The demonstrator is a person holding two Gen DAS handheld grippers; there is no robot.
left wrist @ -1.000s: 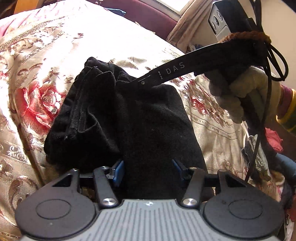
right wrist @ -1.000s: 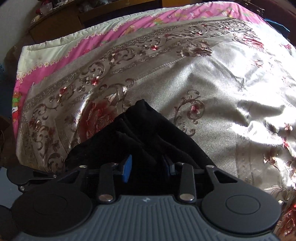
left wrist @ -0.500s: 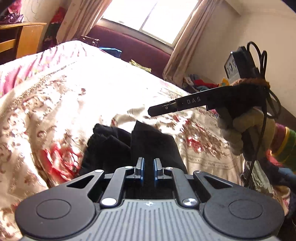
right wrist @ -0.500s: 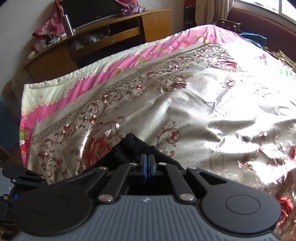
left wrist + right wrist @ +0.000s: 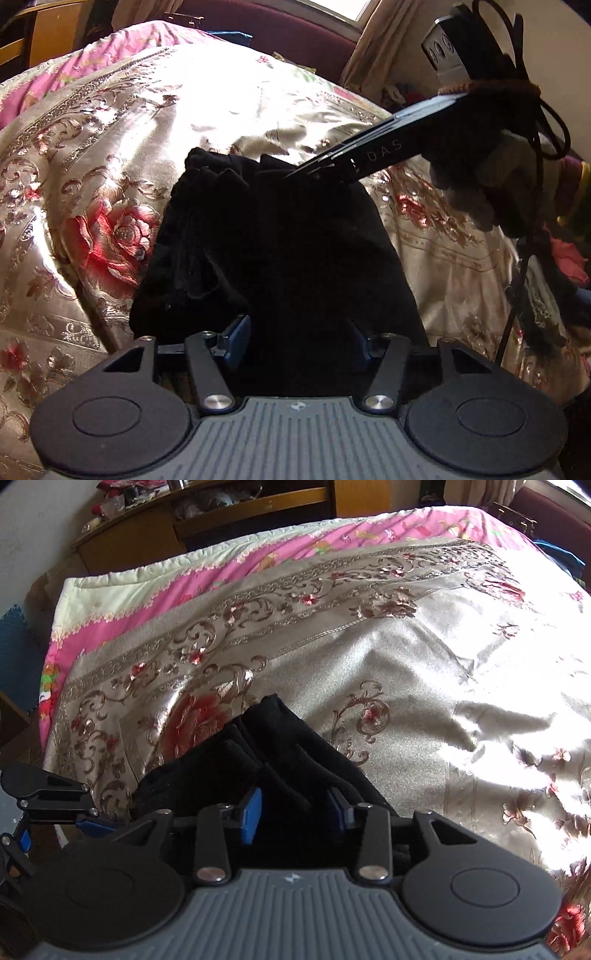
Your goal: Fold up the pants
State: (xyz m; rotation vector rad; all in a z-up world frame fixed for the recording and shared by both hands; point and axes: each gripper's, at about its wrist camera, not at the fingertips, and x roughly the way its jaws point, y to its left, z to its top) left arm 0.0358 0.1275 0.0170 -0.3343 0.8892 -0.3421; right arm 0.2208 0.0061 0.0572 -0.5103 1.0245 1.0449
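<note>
The black pants (image 5: 273,240) lie folded in a thick bundle on the floral bedspread (image 5: 110,155). My left gripper (image 5: 297,345) is open, its blue pads on either side of the bundle's near edge. My right gripper (image 5: 293,810) is open too, low over the same pants (image 5: 280,746) from the other side. In the left wrist view the right gripper (image 5: 332,166), held by a gloved hand (image 5: 476,192), reaches over the far end of the bundle. The left gripper's fingers show at the left edge of the right wrist view (image 5: 48,797).
The bedspread (image 5: 406,657) covers the whole bed, with a pink quilt edge (image 5: 184,587) at the far side. A wooden cabinet (image 5: 229,513) stands beyond the bed. A dark red sofa (image 5: 295,33) and curtain (image 5: 373,51) sit under the window.
Half a second ago both grippers were shut and raised above the bed. Now both are open again and lowered onto the pants bundle, as they were one second ago.
</note>
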